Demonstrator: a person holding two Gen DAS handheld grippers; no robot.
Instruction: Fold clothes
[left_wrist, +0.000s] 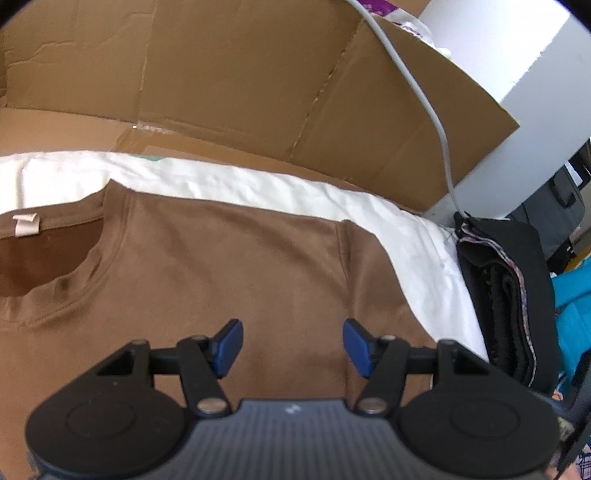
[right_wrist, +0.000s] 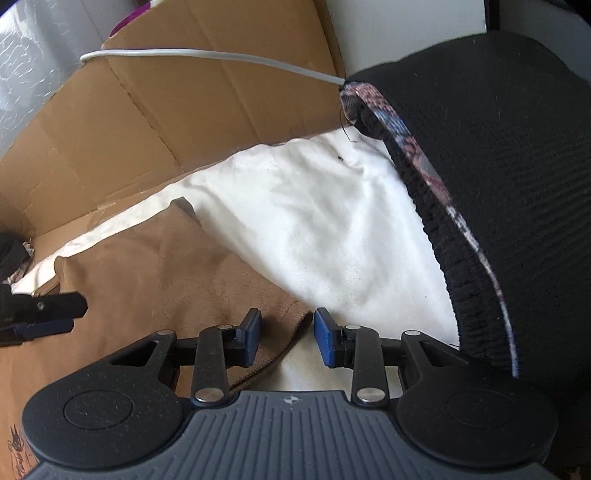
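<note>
shirt: brown T-shirt (left_wrist: 229, 266) flat on white sheet (left_wrist: 406, 225), soft, limp, light
hold: sleeve hem beside collar-side shoulder
tongs: left tongs (left_wrist: 293, 345) and right tongs (right_wrist: 287, 338) both apart, empty

Makeshift home workspace, flattened cardboard (left_wrist: 229, 70) backdrop, white sheet (right_wrist: 325, 221), black mesh chair (right_wrist: 498, 184)

left gripper (left_wrist: 293, 347) and right gripper (right_wrist: 287, 341): black linkage arms, silver rivets, blue pads (left_wrist: 229, 347), ribbed grey body with round black side discs.
</note>
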